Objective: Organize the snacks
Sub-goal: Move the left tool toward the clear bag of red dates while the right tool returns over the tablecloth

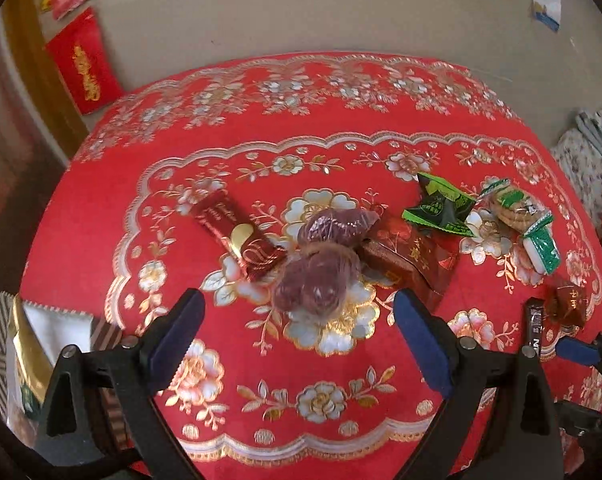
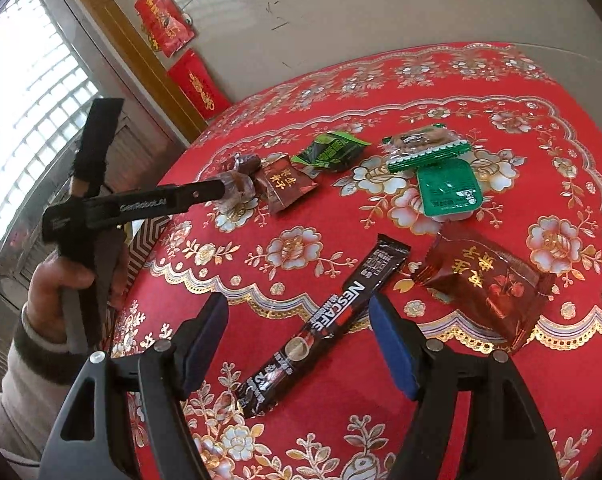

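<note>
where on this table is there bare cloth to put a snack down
Free: the far strip of tablecloth behind the green packets, and the near edge in front of the left gripper. Crowded: the middle, from the red chocolate bar past the dates to the biscuits.

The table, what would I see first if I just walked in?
The bright red tablecloth with shiny gold flowers covers the whole table. Snacks lie scattered on it: a dark Nescafe stick right in front of the open right tool, green packets farther back, and clear-wrapped dates in the middle, just ahead of the open left tool.
</note>
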`<action>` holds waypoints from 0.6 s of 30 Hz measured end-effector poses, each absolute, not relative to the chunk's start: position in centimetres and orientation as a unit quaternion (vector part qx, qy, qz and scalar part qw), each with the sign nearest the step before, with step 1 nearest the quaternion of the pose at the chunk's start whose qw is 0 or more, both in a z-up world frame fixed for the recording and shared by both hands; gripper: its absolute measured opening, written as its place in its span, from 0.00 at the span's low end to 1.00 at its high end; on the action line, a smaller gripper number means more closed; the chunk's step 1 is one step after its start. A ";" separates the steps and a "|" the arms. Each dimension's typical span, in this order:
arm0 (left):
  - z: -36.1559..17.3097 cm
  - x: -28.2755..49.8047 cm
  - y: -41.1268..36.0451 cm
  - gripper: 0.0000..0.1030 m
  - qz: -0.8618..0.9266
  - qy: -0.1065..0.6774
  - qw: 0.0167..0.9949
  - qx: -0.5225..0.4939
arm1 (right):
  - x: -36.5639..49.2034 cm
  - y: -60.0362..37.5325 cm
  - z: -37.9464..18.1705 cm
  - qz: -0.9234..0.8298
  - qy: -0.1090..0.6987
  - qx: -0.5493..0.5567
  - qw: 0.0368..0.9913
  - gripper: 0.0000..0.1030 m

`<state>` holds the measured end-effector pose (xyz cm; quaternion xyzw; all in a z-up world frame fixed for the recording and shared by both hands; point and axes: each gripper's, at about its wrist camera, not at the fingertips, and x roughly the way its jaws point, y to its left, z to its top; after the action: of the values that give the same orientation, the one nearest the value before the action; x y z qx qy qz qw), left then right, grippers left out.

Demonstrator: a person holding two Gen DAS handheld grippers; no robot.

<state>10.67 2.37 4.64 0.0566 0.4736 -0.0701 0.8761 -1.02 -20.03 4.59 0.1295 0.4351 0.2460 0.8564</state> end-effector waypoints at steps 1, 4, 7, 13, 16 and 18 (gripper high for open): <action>4.5 10.9 2.4 0.92 -0.079 0.476 0.874 0.056 | -1.0 -20.1 4.6 0.246 0.435 0.131 0.856 0.71; 4.2 11.3 2.2 0.92 -0.087 0.476 0.873 0.060 | -0.8 -20.3 4.4 0.246 0.437 0.135 0.855 0.71; 4.0 11.7 2.0 0.92 -0.087 0.477 0.872 0.069 | -0.7 -20.3 4.3 0.246 0.439 0.134 0.854 0.71; 3.4 12.2 1.6 0.92 -0.092 0.481 0.868 0.076 | -0.5 -20.2 4.4 0.243 0.439 0.130 0.855 0.71; 3.0 12.4 1.2 0.92 -0.098 0.485 0.865 0.083 | -0.4 -20.2 4.5 0.239 0.440 0.127 0.856 0.71; 2.9 12.5 0.9 0.92 -0.098 0.483 0.866 0.088 | -0.5 -20.3 4.7 0.235 0.441 0.122 0.858 0.71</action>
<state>12.52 0.92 2.91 0.0879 0.4828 -0.0978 0.8658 -0.47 -20.33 4.65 0.1225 0.4409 0.2352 0.8575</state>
